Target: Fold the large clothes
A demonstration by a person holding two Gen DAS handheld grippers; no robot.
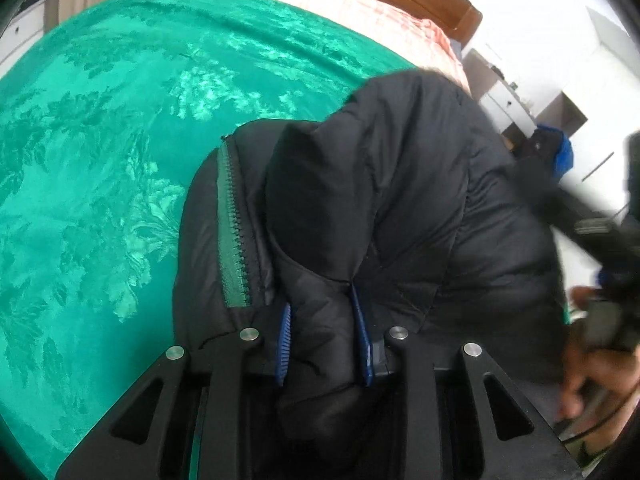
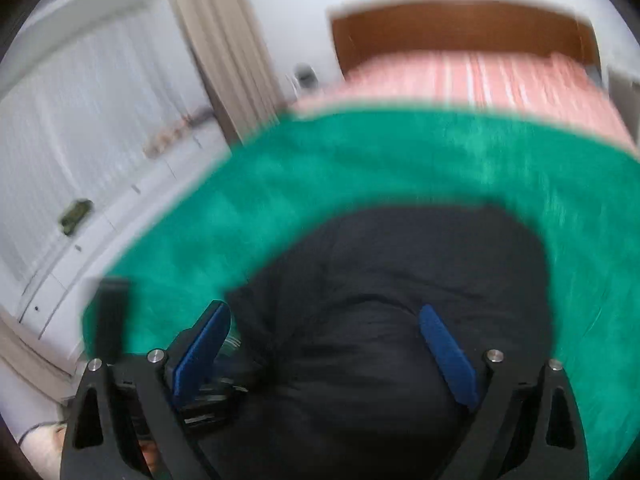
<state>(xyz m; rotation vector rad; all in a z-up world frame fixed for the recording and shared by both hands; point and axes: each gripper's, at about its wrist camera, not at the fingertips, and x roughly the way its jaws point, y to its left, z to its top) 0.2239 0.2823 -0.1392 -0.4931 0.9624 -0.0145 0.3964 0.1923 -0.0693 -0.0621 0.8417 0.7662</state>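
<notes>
Black jacket bunched on the green bed cover, pinched by the left gripper and straddled by the wide-spread right one.

The green bedspread (image 1: 100, 160) fills the left and upper part of the left wrist view, with a pink striped sheet (image 2: 480, 76) and wooden headboard (image 2: 460, 24) beyond it at the top of the frame; the black jacket (image 1: 420, 200) is heaped in the centre and right of that view, its long axis running from the lower centre toward the upper right, and its green-taped zipper (image 1: 232, 224) is shown along the left edge; a fold of the jacket is clamped between the blue pads of the left gripper (image 1: 325, 340) at the lower centre; in the blurred right wrist view the right gripper (image 2: 324, 344) is seen spread apart, with the jacket directly ahead and between its fingers, apparently not yet gripped; the left gripper is thus judged the nearer and the one already engaged.
</notes>
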